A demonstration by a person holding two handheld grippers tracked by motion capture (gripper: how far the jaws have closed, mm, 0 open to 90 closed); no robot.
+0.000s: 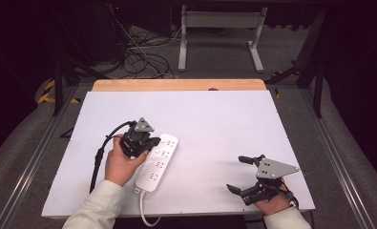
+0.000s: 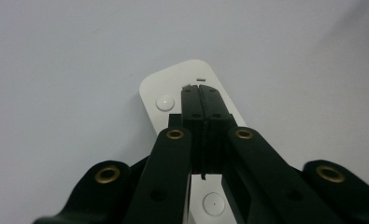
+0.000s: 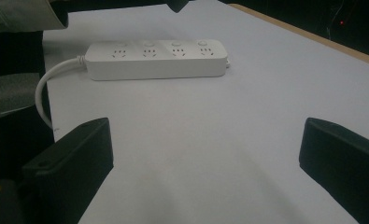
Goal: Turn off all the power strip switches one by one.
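On the white surface (image 1: 214, 124), left of centre, our left claw (image 2: 202, 95) presses closed onto the far end of the white power strip (image 1: 157, 161); our right claw (image 1: 238, 174) rests wide open, near right.

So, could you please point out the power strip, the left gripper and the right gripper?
Power strip (image 3: 154, 65): right gripper view, front side wall.
Left gripper (image 2: 202, 95): left gripper view, between its closed fingertips.
Right gripper (image 1: 237, 173): high view, midway between its open fingertips.

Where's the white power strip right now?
High view: the white plastic four-socket power strip lies left of centre on the white table, under the shut left tongs.
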